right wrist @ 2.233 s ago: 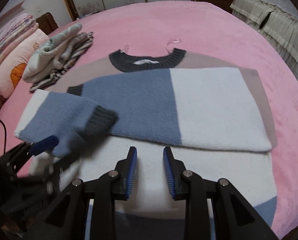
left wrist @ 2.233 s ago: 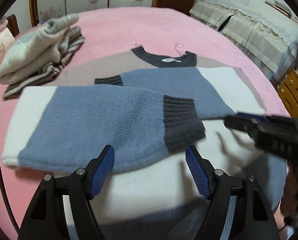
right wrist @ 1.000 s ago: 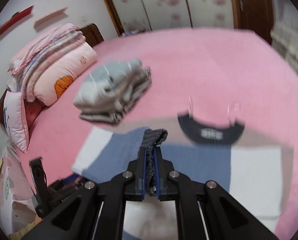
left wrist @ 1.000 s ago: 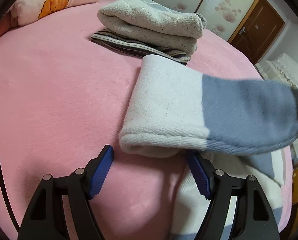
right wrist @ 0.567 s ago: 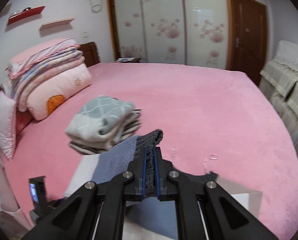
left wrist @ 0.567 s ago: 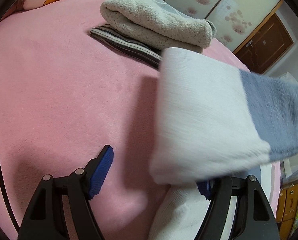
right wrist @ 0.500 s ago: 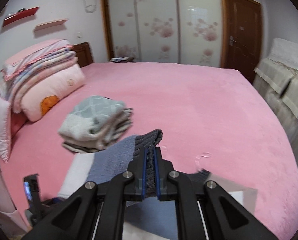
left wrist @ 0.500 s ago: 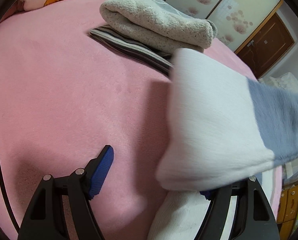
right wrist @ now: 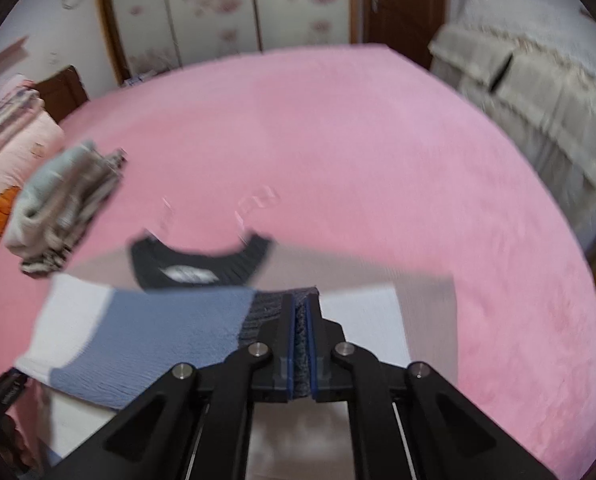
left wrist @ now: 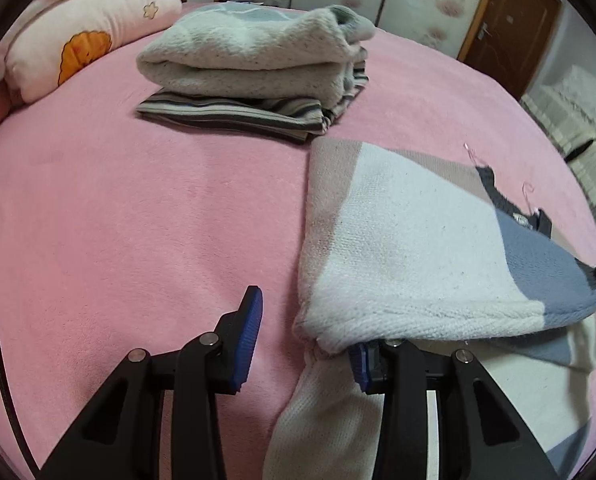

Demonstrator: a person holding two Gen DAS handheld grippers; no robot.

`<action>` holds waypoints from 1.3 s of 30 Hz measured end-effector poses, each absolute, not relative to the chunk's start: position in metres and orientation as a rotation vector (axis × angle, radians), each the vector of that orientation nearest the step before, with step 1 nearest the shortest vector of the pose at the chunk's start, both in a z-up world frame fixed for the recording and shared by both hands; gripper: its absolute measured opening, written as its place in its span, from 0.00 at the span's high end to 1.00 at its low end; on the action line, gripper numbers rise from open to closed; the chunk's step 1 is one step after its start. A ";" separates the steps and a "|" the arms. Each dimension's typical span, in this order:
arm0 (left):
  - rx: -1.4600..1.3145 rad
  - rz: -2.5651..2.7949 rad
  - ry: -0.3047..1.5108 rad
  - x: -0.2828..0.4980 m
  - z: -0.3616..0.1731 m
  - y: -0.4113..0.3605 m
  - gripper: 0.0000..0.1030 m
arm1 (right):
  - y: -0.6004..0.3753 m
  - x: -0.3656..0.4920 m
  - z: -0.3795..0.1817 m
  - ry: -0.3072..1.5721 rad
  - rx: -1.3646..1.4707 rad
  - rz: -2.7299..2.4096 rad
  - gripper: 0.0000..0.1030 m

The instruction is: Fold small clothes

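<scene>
A colour-block sweater (left wrist: 410,240) in white, blue, beige and dark grey lies on the pink bed (left wrist: 138,216). My right gripper (right wrist: 298,312) is shut on the sleeve's dark grey cuff (right wrist: 266,308) and holds the blue and white sleeve (right wrist: 154,328) stretched across the sweater's body, below the dark collar (right wrist: 202,260). My left gripper (left wrist: 304,340) is open at the sleeve's white folded edge (left wrist: 378,320); the left finger is over bare bedspread, the right finger lies under the fold.
A stack of folded clothes (left wrist: 254,60), grey knit over a striped piece, sits beyond the sweater; it also shows in the right wrist view (right wrist: 62,204). Pillows (left wrist: 86,28) lie at far left. A covered sofa (right wrist: 538,92) stands right of the bed.
My right gripper has come down from high above the bed, carrying the cuff across the sweater toward the right. The sleeve now lies lower and flatter. My left gripper stays open at the fold.
</scene>
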State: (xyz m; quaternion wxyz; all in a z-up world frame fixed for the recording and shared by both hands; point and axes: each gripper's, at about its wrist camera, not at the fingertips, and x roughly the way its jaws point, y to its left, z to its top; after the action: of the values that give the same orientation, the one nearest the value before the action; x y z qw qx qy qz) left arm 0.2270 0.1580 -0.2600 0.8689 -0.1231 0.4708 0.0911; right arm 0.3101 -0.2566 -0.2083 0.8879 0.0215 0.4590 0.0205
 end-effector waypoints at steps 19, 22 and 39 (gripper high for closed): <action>-0.043 0.114 0.982 0.196 -0.250 0.138 0.50 | -0.300 0.286 -0.244 1.113 0.306 0.132 0.95; -0.028 0.134 0.947 0.182 -0.241 0.140 0.50 | -0.302 0.280 -0.239 1.100 0.313 0.124 0.95; -0.131 0.097 0.916 0.232 -0.241 0.124 0.50 | -0.216 0.270 -0.223 1.027 0.104 0.229 0.95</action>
State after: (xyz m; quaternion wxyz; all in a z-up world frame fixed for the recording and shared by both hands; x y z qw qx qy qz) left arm 0.2321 0.1242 -0.2409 0.8936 -0.0630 0.4419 0.0469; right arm 0.2704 -0.2159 -0.2229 0.8635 0.0497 0.4900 0.1090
